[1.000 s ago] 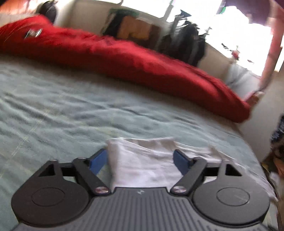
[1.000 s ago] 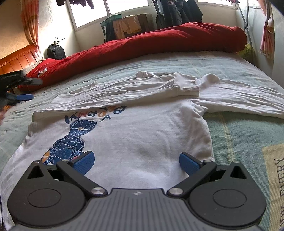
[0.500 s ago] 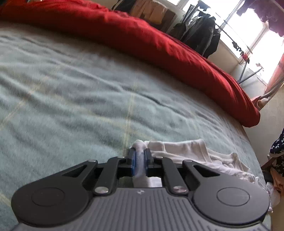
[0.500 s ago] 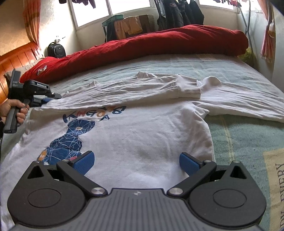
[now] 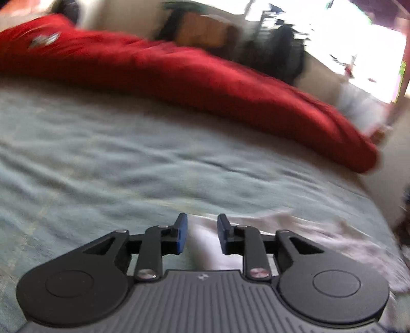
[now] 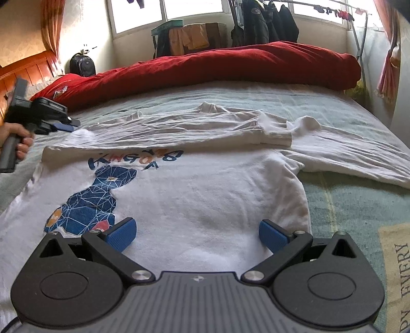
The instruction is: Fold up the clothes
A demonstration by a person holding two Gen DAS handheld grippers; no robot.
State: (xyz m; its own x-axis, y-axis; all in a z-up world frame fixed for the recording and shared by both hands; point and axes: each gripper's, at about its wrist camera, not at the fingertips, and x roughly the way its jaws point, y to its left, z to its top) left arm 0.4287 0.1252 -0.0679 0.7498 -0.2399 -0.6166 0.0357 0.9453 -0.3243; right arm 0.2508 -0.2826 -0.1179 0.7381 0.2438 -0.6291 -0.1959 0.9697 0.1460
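A white sweatshirt (image 6: pixel 205 184) with a blue graphic lies flat on the bed, one sleeve folded across its chest. In the right wrist view my right gripper (image 6: pixel 197 230) is open, low over the cloth near the hem, with nothing pinched. A hand holds my left gripper (image 6: pixel 65 126) at the garment's far left edge. In the blurred left wrist view my left gripper (image 5: pixel 202 230) has its jaws opening. A fold of white fabric (image 5: pixel 205 246) lies between them, and the pads stand off it.
A rolled red duvet (image 6: pixel 230 66) lies along the far side of the teal bedspread (image 5: pixel 102 166). Behind it are a rack of dark jackets (image 6: pixel 266 23), a black backpack (image 6: pixel 82 65) and a wooden headboard (image 6: pixel 30 69). The bed's edge drops off at the right.
My left gripper went from wide open to pinching the white fabric's edge, and now its jaws have parted again and let go. Its view swung sideways. The right gripper stayed put.
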